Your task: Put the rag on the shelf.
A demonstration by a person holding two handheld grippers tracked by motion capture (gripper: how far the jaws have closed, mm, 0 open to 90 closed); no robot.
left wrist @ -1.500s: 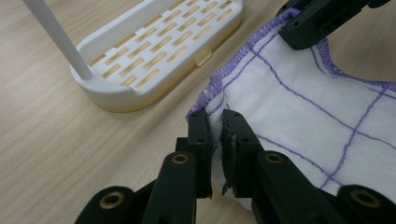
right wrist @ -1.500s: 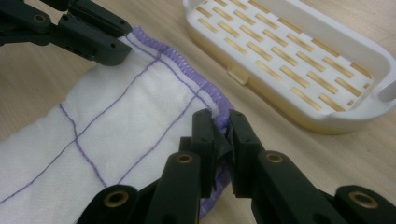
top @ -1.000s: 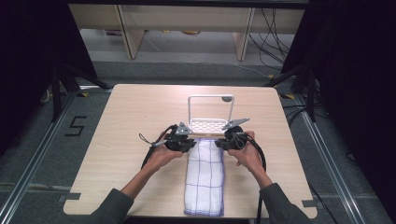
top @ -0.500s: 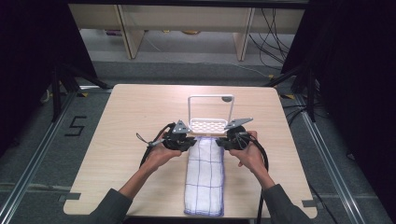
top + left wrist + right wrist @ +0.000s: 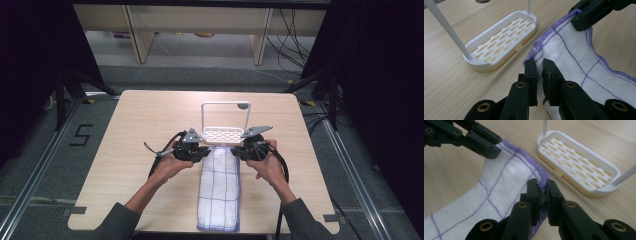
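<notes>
A white cloth with purple grid lines and a purple hem (image 5: 220, 187) lies folded lengthwise on the wooden table, running from the front edge toward the middle. My left gripper (image 5: 206, 150) is shut on the cloth's far left corner (image 5: 539, 65). On the far right corner (image 5: 541, 188) my right gripper (image 5: 238, 150) is shut as well. Both corners are lifted slightly off the table. In the left gripper view the right gripper (image 5: 590, 15) pinches the hem opposite; in the right gripper view the left gripper (image 5: 482, 145) does the same.
A white rack (image 5: 224, 134) with a slotted base (image 5: 501, 40) and a tall thin frame stands just beyond the cloth's far end. Bare tabletop (image 5: 125, 130) lies to both sides. Shelving and cables sit on the floor behind the table.
</notes>
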